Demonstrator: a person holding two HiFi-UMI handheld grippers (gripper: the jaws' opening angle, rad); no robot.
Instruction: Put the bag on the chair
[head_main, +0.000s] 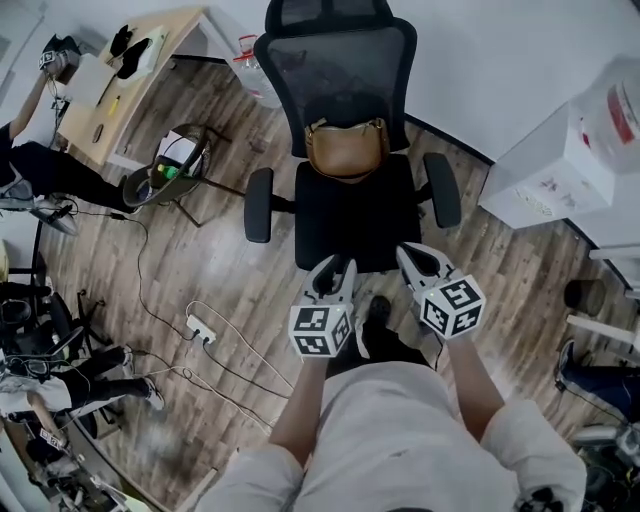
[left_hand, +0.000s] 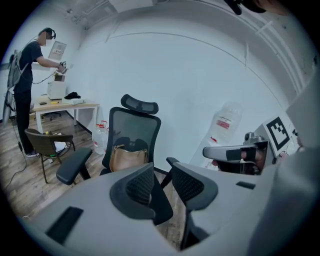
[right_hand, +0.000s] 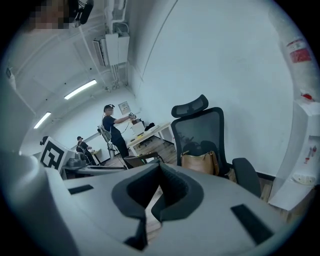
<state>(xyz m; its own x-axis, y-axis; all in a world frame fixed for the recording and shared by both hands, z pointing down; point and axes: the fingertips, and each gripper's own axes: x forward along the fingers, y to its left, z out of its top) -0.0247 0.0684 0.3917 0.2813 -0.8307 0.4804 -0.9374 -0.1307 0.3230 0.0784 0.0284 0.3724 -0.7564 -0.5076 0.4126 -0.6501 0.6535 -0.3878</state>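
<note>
Head view: brown bag (head_main: 347, 150) rests on the black chair (head_main: 355, 222) seat, against the backrest. Left gripper (head_main: 335, 270) fingers released, empty; right gripper (head_main: 410, 254) fingers clenched together, empty.

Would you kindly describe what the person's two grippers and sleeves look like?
The left gripper and right gripper have light grey bodies with black textured pads. Each carries a white cube printed with black square markers. The person wears a pale top with short sleeves.
</note>
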